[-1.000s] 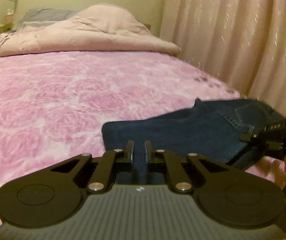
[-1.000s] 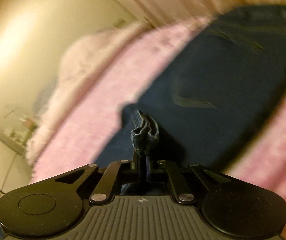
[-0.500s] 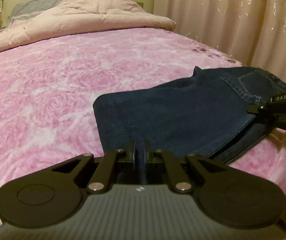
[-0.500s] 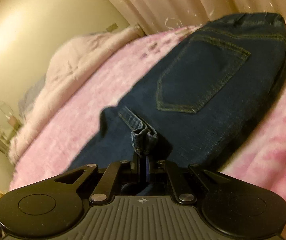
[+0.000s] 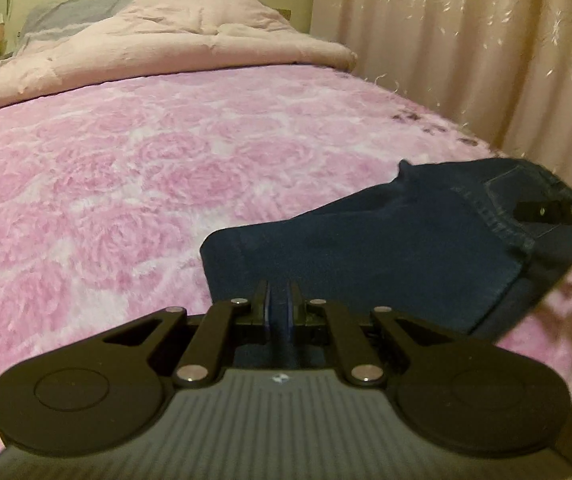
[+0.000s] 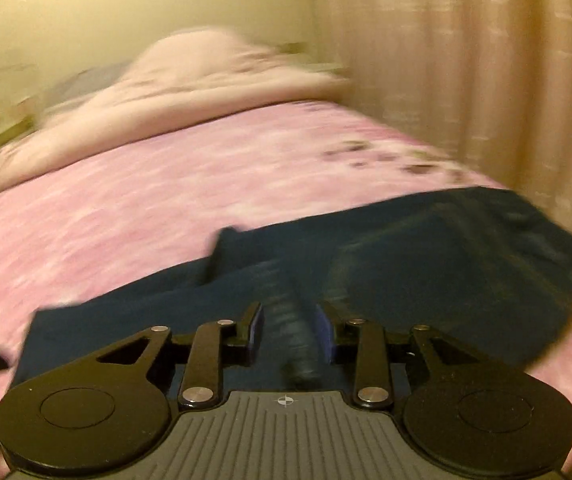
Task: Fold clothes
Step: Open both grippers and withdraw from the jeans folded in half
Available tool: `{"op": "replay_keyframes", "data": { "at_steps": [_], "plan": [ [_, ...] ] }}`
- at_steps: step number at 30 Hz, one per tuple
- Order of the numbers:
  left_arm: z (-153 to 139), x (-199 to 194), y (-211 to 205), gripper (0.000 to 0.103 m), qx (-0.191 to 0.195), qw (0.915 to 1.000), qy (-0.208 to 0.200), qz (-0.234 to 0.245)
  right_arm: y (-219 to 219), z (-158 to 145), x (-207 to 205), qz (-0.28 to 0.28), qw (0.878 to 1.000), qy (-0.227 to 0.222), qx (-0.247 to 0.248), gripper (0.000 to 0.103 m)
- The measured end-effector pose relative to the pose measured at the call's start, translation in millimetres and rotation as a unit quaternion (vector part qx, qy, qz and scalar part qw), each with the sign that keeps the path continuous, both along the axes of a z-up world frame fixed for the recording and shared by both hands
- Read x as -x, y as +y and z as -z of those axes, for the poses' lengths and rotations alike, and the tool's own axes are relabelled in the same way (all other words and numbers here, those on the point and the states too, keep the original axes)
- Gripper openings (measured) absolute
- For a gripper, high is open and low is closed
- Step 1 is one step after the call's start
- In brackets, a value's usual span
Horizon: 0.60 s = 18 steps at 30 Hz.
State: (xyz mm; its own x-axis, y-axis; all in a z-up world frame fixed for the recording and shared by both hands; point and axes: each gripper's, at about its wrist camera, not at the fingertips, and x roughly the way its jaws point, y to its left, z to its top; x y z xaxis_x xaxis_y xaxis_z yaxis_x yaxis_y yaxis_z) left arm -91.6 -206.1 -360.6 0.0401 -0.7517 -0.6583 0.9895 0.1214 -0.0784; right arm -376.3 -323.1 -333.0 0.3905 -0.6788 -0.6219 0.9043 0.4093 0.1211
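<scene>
I see wide open bed (image 5: 126, 184) to my left, nothing on it. The heaped duvet (image 5: 190, 44) blocks the far end, the curtain (image 5: 465, 48) walls off the right, and the jeans (image 5: 385, 248) lie directly ahead.

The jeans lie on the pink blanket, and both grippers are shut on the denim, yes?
Not both. The right wrist view shows the right gripper with its jaws apart, the jeans released. Only the left gripper is shut on the denim, on the pink blanket.

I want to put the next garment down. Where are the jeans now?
The jeans lie folded on the pink bedspread, at the curtain side, right in the left wrist view.
</scene>
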Motion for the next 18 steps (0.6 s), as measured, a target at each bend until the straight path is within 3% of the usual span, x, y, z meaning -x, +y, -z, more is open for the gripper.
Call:
{"op": "replay_keyframes", "data": {
  "at_steps": [3, 5, 8, 11, 13, 18],
  "plan": [
    [22.3, 4.4, -7.7, 0.005, -0.03, 0.9995, -0.004, 0.003, 2.1, 30.5, -12.8, -0.007, 0.998, 0.068, -0.009, 0.033],
    [31.4, 12.2, -6.2, 0.005, -0.027, 0.9992, -0.029, 0.007, -0.4, 46.1, -11.9, 0.0, 0.996, 0.094, -0.005, 0.033],
    [22.7, 12.4, -9.3, 0.005, -0.029, 0.9989, -0.035, 0.011, -5.6, 35.7, -10.7, 0.001, 0.996, 0.091, -0.01, 0.033],
    [7.9, -1.9, -19.0, 0.005, -0.001, 1.0, 0.001, 0.003, -11.7, 11.8, -14.1, 0.003, 0.997, 0.079, 0.007, 0.033],
    [3.3, -7.4, -31.8, 0.005, 0.005, 1.0, -0.005, -0.007, -17.1, -2.4, -17.9, -0.001, 0.997, 0.069, 0.018, 0.033],
    [12.7, -15.5, -71.4, 0.005, -0.012, 0.9995, -0.013, -0.027, -45.7, 9.2, -51.0, -0.056, 0.996, 0.063, 0.034, 0.033]
  ]
}}
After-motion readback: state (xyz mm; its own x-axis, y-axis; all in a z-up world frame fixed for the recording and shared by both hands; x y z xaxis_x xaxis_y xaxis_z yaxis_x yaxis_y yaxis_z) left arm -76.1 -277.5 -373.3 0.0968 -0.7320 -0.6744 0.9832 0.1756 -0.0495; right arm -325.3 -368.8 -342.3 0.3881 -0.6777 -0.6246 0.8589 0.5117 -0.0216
